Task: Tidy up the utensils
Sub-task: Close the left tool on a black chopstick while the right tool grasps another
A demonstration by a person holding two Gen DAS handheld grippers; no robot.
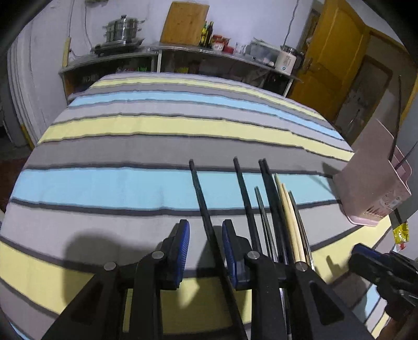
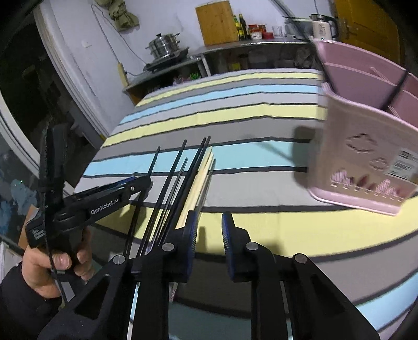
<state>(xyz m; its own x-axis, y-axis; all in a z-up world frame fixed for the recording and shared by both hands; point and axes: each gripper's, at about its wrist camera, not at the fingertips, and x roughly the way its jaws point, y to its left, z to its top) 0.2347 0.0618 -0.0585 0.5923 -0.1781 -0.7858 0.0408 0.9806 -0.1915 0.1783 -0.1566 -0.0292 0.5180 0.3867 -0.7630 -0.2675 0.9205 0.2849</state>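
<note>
A cloth striped grey, yellow and blue [image 1: 130, 180] covers the table, and behind it a steel counter [image 1: 183, 49] carries a stacked steamer pot [image 1: 122, 28], a wooden cutting board [image 1: 184, 23] and a white kettle [image 1: 286, 61]. The pink utensil caddy [image 2: 365, 146] at the right holds what look like 2 dark chopsticks [image 1: 397, 117]. The loose chopsticks [image 2: 180, 183] lie on the cloth; the left gripper [image 1: 206, 248] gapes astride 1 black chopstick [image 1: 201, 198] without pressing it, and the right gripper [image 2: 210, 238] stands parted on nothing.

**Kitchen backdrop behind the striped table**

A cloth striped in grey, yellow and pale blue [image 1: 156, 125] covers the table. Behind it, a metal counter [image 1: 183, 49] carries a stacked steel steamer pot [image 1: 124, 28], a wooden cutting board [image 1: 185, 23] leaning on the wall, dark bottles [image 1: 207, 34] and a white electric kettle [image 1: 286, 60]. A yellow-brown wooden door [image 1: 331, 57] stands at the right.
</note>
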